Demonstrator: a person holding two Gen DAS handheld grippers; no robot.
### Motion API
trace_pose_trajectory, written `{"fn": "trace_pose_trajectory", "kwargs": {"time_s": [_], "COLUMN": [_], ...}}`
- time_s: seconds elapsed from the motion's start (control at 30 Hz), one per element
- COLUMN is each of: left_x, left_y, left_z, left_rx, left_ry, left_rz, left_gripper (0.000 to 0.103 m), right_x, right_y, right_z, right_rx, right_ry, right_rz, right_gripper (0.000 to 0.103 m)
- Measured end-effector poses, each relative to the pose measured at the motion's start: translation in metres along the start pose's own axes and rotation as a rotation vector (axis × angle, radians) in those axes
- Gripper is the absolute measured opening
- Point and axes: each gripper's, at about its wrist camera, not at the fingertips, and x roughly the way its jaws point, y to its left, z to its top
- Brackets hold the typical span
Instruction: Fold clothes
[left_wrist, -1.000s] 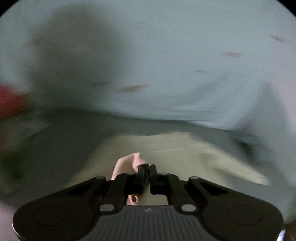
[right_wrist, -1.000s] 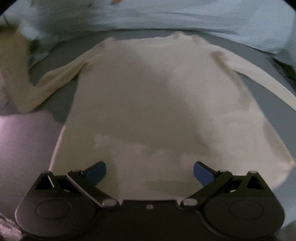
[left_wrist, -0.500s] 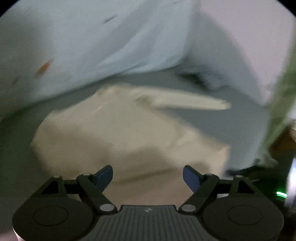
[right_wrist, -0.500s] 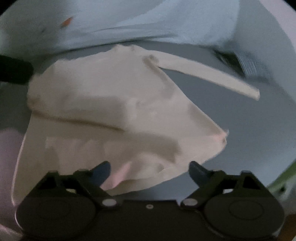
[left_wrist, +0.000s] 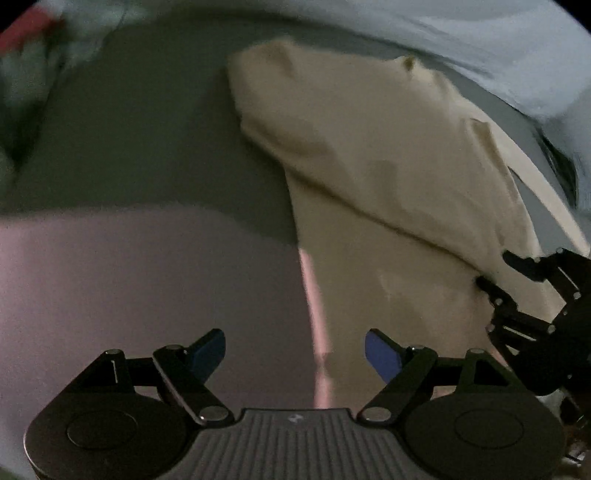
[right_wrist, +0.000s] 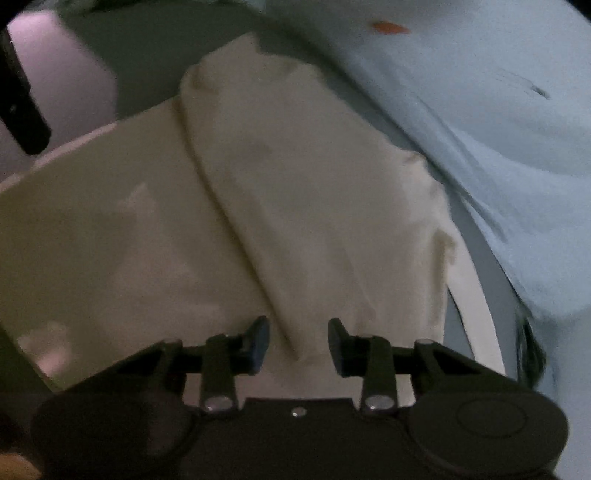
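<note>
Shirt (left_wrist: 388, 155), cream, lies on a grey surface (left_wrist: 147, 147), one side folded over its middle, beside pale blue bedding (right_wrist: 498, 129). Left gripper (left_wrist: 295, 354) hangs with jaws wide, nothing between them. Right gripper (right_wrist: 298, 341) is closing its jaws around the fold's lower corner; whether the pads press yet I cannot tell.

A red object (left_wrist: 26, 27) in the upper left of the left wrist view is blurred and cut off by the frame edge. The cream garment's (right_wrist: 110, 229) lower part is hidden behind the right gripper's (right_wrist: 298, 345) body. Whether its closing pads touch the fold cannot be told.
</note>
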Motion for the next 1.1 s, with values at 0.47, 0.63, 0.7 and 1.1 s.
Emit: {"fn": "trace_pose_trajectory", "kwargs": {"time_s": [0.47,0.63,0.7,1.1], "left_x": [0.021,-0.005,-0.023,0.067], "left_y": [-0.061,-0.091,-0.113,-0.230], "left_z": [-0.044,-0.039,-0.036,-0.042], "left_rx": [-0.298,-0.310,-0.252,0.217], "left_ry": [-0.111,-0.165,-0.201,-0.017], "left_rz": [0.273,0.363,0.365,0.427], "left_gripper": [0.005,0.004,0.004,0.017], "right_x": [0.015,0.021,0.025,0.107], "right_y": [-0.061,-0.145,-0.187,-0.287], "right_z": [-0.022,-0.014,-0.014,-0.076], "right_rx": [-0.247,-0.186,-0.125,0.145], "right_ry": [-0.254,-0.365,-0.376,-0.093], "right_rz": [0.159,-0.024,-0.116,-0.216], "right_gripper": [0.005,0.004,0.004,0.022]}}
